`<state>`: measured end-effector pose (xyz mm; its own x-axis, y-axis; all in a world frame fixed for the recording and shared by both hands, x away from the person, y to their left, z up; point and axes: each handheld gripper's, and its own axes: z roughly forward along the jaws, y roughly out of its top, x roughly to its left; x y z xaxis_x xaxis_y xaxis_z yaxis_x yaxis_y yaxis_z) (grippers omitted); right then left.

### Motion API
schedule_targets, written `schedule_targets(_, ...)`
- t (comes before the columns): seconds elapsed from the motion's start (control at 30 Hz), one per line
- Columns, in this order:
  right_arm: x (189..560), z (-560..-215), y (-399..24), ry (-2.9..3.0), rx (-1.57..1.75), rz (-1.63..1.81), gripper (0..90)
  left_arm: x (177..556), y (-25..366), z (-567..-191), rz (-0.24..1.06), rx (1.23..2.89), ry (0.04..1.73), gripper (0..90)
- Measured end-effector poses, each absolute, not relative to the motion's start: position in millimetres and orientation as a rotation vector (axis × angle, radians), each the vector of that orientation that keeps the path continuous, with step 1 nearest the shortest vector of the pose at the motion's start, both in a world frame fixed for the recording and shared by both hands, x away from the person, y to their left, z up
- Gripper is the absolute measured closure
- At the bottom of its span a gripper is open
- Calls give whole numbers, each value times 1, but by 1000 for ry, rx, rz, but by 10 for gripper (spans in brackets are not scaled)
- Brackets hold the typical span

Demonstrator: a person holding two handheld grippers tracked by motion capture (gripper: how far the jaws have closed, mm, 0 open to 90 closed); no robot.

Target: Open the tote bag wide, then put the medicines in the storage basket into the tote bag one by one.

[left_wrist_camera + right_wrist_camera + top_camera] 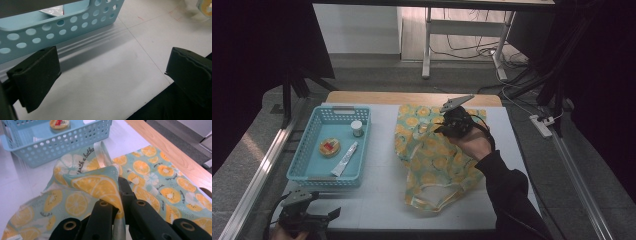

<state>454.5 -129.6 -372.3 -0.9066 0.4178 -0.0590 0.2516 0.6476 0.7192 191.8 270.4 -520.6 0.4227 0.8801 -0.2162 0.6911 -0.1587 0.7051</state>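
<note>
Left gripper [307, 214], item one: parked at the table's near edge, just in front of the blue basket [302, 165], jaws spread wide with nothing between them. Blue basket, item two: left half of the white table [382, 200], holding a small white jar [357, 128], a round yellow tin [329, 147] and a tube [345, 159]. Fruit-print bag [437, 160], item three: lying flat to the right of the basket, one edge near its handle loop [101, 155] lifted off the table. Right gripper [119, 202], item four: over the bag's far part, jaws clenched on that raised edge. Handling note: likely a lift to open or move the bag; draw upward slowly, keep the pinch deep in the fabric, and bring the idle gripper across to catch the opposite edge.
</note>
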Motion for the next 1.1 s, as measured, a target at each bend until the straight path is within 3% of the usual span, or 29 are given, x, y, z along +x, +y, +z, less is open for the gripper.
schedule_targets(1.1, 459, -354, -117, 2624, 528, 1171, 898, 193, 272, -521, 293, 1903, 1346, 0)
